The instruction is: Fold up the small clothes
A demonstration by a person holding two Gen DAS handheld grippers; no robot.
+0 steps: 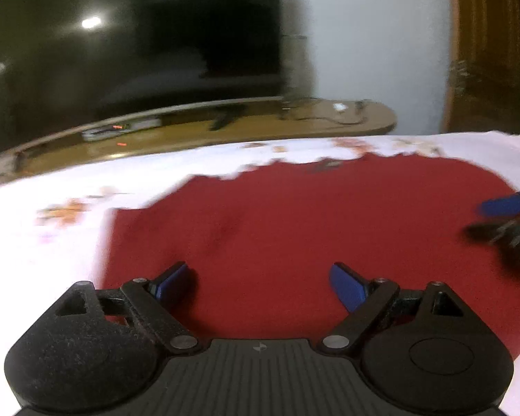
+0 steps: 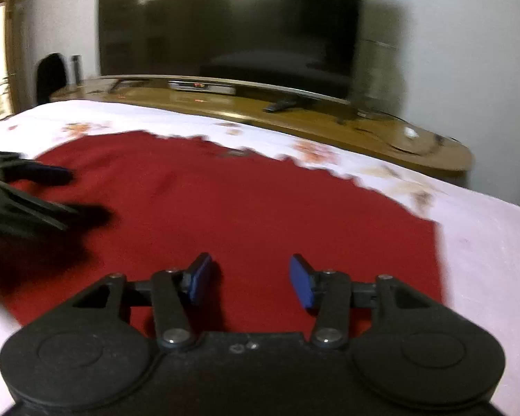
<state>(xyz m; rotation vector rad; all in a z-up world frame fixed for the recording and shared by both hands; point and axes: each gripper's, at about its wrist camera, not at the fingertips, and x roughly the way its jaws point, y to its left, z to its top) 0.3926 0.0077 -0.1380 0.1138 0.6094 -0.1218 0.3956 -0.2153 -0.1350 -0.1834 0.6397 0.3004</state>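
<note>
Red knit garment (image 1: pixel 294 235), a single small piece of soft cloth, lies spread flat on a white bedsheet with orange flower prints (image 1: pixel 69 208). The surface under the sheet looks like a bed, though the pictures do not show enough to be sure. The garment's far edge is ragged and uneven against the white, and its right side edge runs straight in the right wrist view. Lying flat and open like this, it seems ready for a first fold; no fold is visible yet.

Two grippers hover low over the near part of the garment, one on each side. The left gripper (image 1: pixel 258 286) has its jaws spread wide, with red cloth showing between its two blue pads and nothing held. The right gripper (image 2: pixel 251 280) also has its jaws spread, somewhat less widely, and holds nothing. Each gripper appears blurred at the edge of the other's view. Placed side by side over the near hem, they are probably positioned to pinch two points of the edge together, so the cloth lifts evenly rather than bunching.

Beyond the bed stands one long, glossy brown wooden cabinet (image 2: pixel 294 118) carrying one large dark television screen (image 2: pixel 232 24), switched off. One dark remote control (image 2: pixel 279 105) and one slim grey box with small red lights (image 2: pixel 201 87) rest on the cabinet.
</note>
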